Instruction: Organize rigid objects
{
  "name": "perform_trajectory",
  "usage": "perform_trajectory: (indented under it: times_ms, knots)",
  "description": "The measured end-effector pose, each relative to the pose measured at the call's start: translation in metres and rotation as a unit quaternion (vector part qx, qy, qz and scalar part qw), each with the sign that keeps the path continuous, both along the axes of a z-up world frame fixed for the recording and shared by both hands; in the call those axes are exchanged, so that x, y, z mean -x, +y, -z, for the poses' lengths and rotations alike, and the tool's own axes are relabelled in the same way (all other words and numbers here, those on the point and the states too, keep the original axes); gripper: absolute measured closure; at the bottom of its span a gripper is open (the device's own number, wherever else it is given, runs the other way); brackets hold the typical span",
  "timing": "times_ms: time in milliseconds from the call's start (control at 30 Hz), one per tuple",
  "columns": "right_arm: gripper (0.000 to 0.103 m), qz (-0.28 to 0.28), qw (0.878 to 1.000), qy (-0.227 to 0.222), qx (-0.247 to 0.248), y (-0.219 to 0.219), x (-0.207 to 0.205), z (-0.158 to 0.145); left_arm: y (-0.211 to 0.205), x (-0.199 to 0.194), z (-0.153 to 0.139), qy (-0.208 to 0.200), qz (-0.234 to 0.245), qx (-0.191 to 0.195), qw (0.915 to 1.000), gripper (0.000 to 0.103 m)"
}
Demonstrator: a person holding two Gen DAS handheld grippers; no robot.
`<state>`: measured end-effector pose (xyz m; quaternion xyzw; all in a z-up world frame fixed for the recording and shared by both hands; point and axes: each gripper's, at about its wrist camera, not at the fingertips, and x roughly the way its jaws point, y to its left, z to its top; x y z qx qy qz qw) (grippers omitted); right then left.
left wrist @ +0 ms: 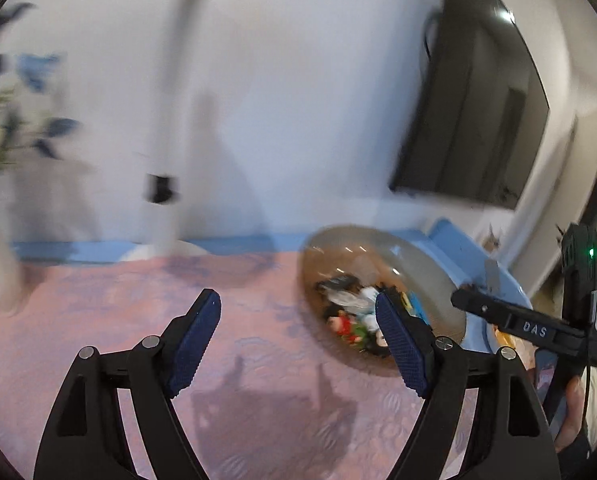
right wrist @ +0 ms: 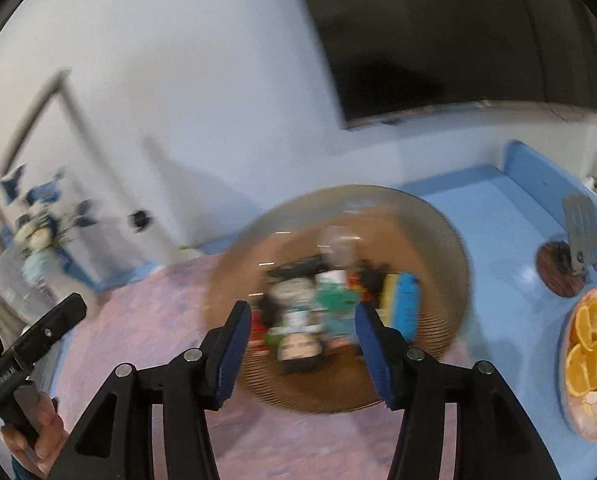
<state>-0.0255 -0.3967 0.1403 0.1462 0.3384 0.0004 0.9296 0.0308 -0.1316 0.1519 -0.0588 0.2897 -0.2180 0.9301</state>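
Observation:
A brown glass bowl [right wrist: 438, 236] sits on a pink cloth [right wrist: 146, 320] and holds several small rigid objects, among them a jar [right wrist: 298, 344] and a blue and yellow block [right wrist: 404, 300]; they are blurred. My right gripper [right wrist: 302, 344] is open and empty, just in front of the bowl. In the left wrist view my left gripper [left wrist: 298, 340] is open and empty over the pink cloth [left wrist: 138, 300], with the bowl [left wrist: 338, 248] to its right.
A plate of orange slices [right wrist: 586, 360] lies at the right on the blue table [right wrist: 498, 208]. A dark round coaster [right wrist: 558, 268] with a grey tool lies behind it. A vase of flowers [right wrist: 38, 248] stands at the left. A dark screen [left wrist: 470, 112] hangs on the wall.

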Motion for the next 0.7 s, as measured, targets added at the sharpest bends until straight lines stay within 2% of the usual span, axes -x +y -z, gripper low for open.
perform_trajectory:
  times_ms: [67,133,233,300,367,500,700]
  knots:
    - [0.044,-0.027,1.0,-0.013,0.001,0.029,0.009,-0.008,0.029,0.019,-0.008,-0.015,-0.034,-0.007,0.9993,0.024]
    - [0.044,-0.061,0.998,-0.015,0.008,0.068,0.016,-0.008,0.051,0.032,-0.007,-0.024,-0.067,-0.027,0.9971,0.019]
    - [0.044,-0.094,0.995,0.008,0.029,0.125,0.017,0.014,0.081,0.04,0.011,-0.009,-0.107,-0.043,0.9933,0.018]
    - [0.044,-0.106,0.993,0.028,0.045,0.152,0.014,0.032,0.098,0.04,0.027,0.008,-0.125,-0.048,0.9909,0.018]
    - [0.044,-0.111,0.991,0.037,0.063,0.175,0.013,0.049,0.11,0.037,0.044,0.02,-0.14,-0.07,0.9875,0.018]
    - [0.044,-0.103,0.985,0.048,0.128,0.201,0.01,0.075,0.124,0.022,0.082,0.052,-0.15,-0.11,0.9812,0.018]
    - [0.043,-0.105,0.981,0.09,0.133,0.21,-0.003,0.112,0.14,0.01,0.123,0.091,-0.155,-0.106,0.9781,0.018]
